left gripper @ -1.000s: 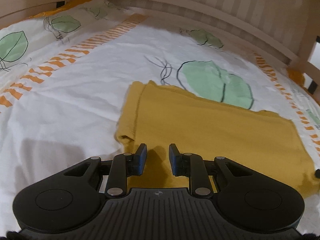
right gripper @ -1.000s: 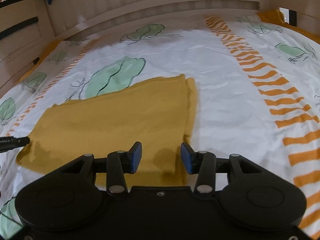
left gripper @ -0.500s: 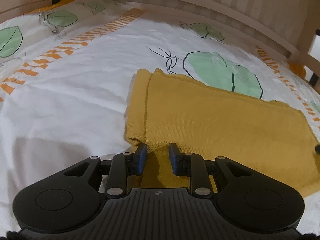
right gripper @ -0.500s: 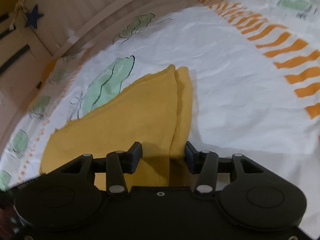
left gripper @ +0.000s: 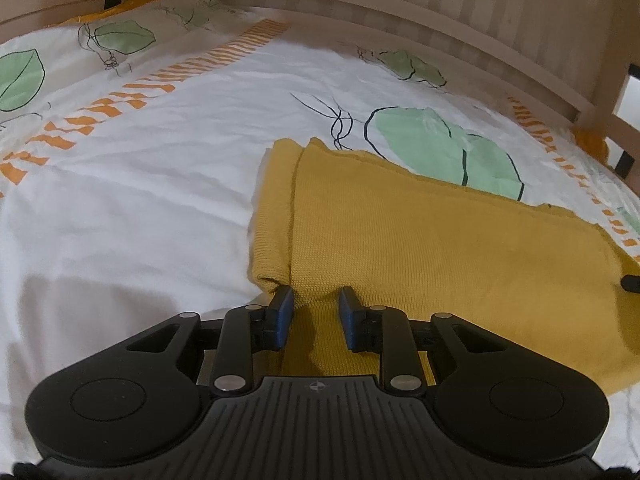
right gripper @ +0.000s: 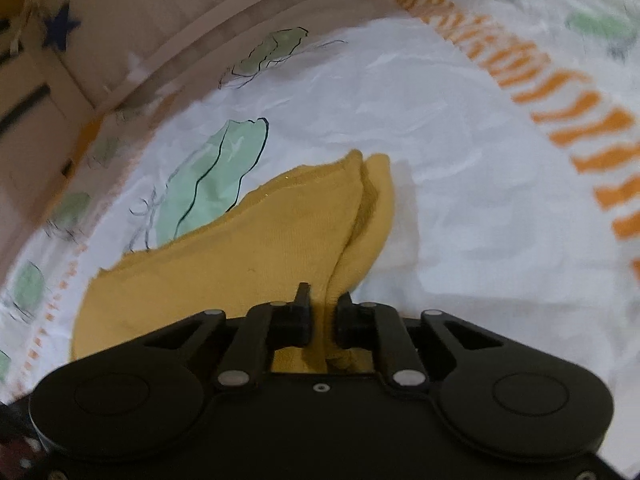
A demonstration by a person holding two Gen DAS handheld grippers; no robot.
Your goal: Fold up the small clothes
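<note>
Newly lifted yellow garment (right gripper: pixel 248 248) above bedsheet (right gripper: pixel 460 208)

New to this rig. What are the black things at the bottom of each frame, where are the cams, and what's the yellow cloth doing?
The black shapes are two handheld two-finger grippers; a person holds one in each hand, there is no robot arm. Each carries a fisheye camera that looks forward along its fingers, so each picture is one gripper's own view.

In the left wrist view, the left gripper has its blue pads apart, straddling the near edge of a mustard-yellow knit garment without clamping it. The garment lies on a white bedsheet printed with green leaves and orange stripes, with a wooden bed rail behind.

In the right wrist view, blurred by motion, the right gripper is closed on the garment's corner, and the cloth there looks bunched and raised.
</note>
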